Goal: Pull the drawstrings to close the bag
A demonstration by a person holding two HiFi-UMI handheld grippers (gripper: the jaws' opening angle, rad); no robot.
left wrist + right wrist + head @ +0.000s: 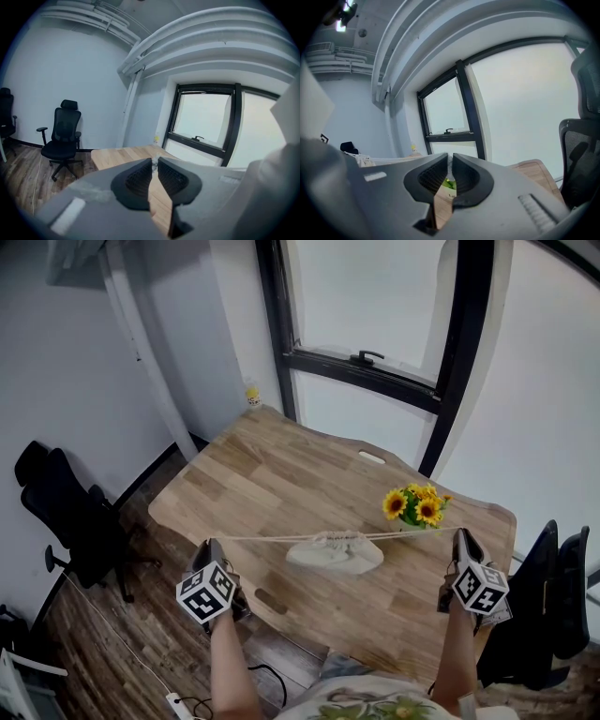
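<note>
The person is wearing a pale, flower-printed top [375, 705]. The left gripper [211, 547] and right gripper [462, 536] are showing grey bodies with black-and-white marker cubes [206, 592].

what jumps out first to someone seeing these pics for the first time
A pale drawstring bag lies in the middle of the wooden table, its mouth gathered. The left cord and right cord stretch taut out to the left hand-held gripper and right hand-held gripper, each shut on its cord. Bright sunflowers stand just behind the bag, toward the right.
</note>
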